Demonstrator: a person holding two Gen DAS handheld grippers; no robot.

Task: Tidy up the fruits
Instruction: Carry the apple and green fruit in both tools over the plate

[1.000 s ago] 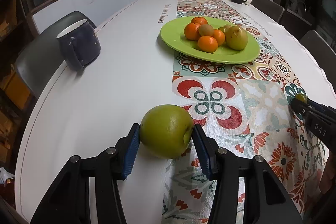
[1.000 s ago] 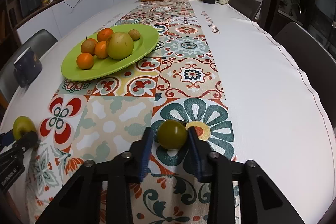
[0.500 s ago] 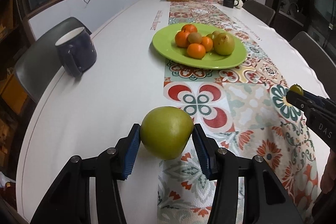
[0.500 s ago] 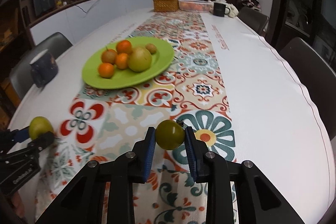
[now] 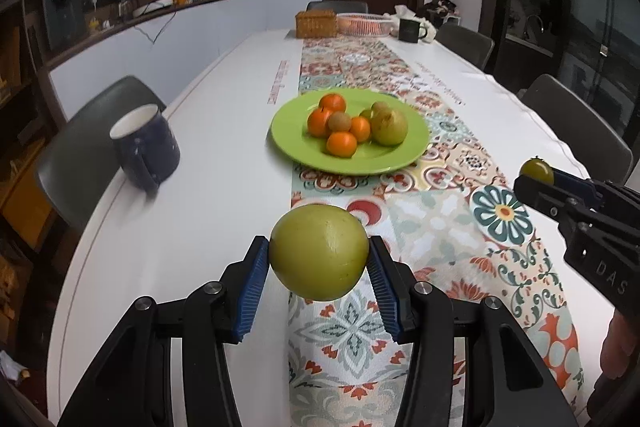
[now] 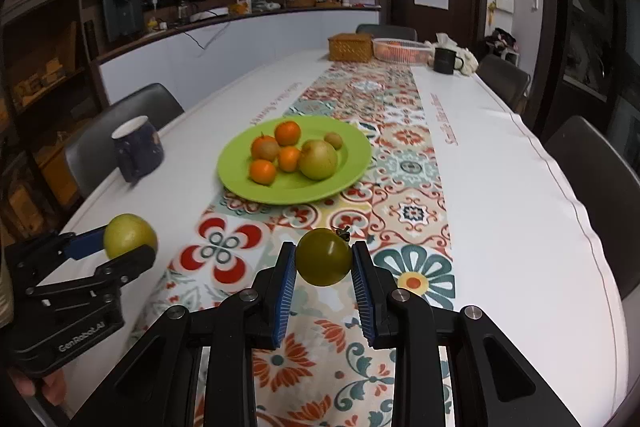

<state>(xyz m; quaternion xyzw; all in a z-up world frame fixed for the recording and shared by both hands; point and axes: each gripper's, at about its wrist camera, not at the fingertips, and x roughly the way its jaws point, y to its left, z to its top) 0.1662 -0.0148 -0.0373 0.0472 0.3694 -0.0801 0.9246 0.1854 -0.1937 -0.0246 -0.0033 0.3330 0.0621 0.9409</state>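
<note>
My left gripper is shut on a large green apple and holds it above the table's near edge; it also shows in the right wrist view. My right gripper is shut on a small dark-green fruit, held above the patterned runner; this fruit also shows in the left wrist view. A green plate ahead on the runner holds several oranges, kiwis and a pear. The plate shows in the right wrist view too.
A dark blue mug stands at the table's left edge. A wicker box, a pink basket and a black mug stand at the far end. Grey chairs line both sides.
Both grippers have lifted their fruits off the table and risen. The view now looks down the table from higher up. The plate's fruit has not moved.
</note>
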